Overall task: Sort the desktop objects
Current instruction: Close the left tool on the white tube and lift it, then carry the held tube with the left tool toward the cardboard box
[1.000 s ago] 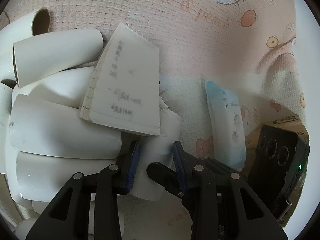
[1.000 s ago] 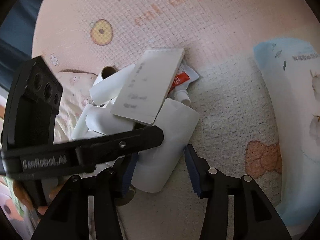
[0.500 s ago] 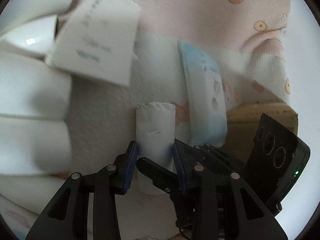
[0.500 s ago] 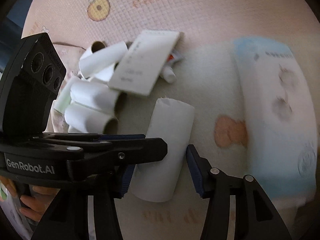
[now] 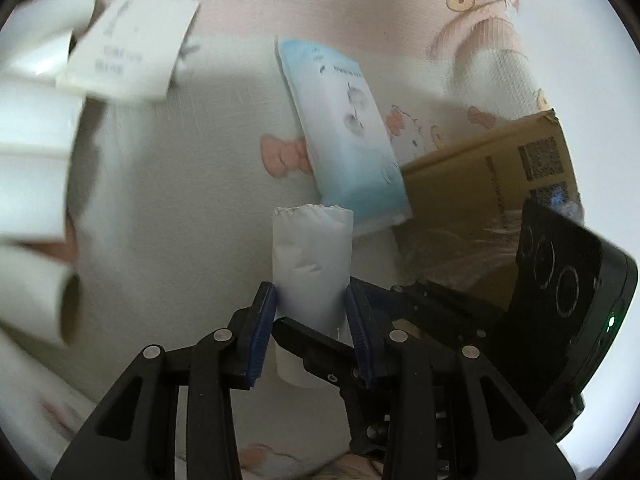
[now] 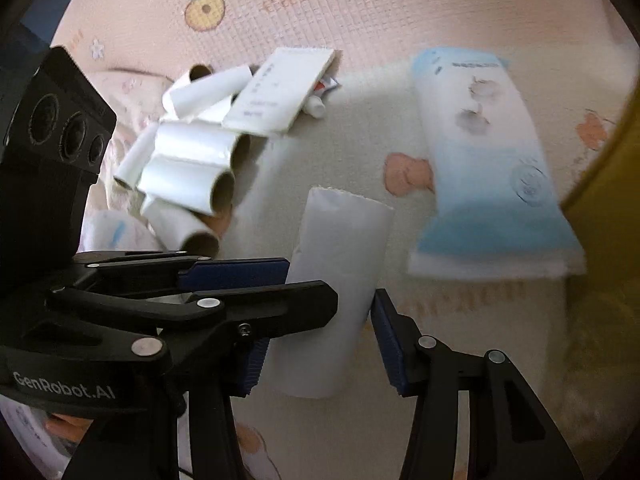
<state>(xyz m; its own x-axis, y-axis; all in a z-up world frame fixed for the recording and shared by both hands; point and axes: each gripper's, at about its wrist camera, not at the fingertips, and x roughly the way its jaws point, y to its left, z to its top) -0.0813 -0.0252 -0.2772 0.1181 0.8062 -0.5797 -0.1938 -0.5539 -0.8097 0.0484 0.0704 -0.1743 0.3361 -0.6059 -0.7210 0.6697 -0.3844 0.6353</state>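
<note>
On a pink cartoon-print mat [image 6: 360,12], a white paper roll [image 5: 312,256] with a torn top edge is pinched between the pads of the left gripper [image 5: 310,320]. The right gripper [image 6: 320,344] brackets the same roll; whether its pads press, I cannot tell. Only the left view shows the cardboard box [image 5: 492,168] beside the blue tissue pack [image 5: 344,136]; only the right shows the red-printed tube [image 6: 320,100] under the notepad [image 6: 276,92].

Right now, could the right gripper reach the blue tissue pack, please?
Probably not yet: the white roll sits between the right gripper's jaws, clamped by the left gripper. The tissue pack lies uncovered.
</note>
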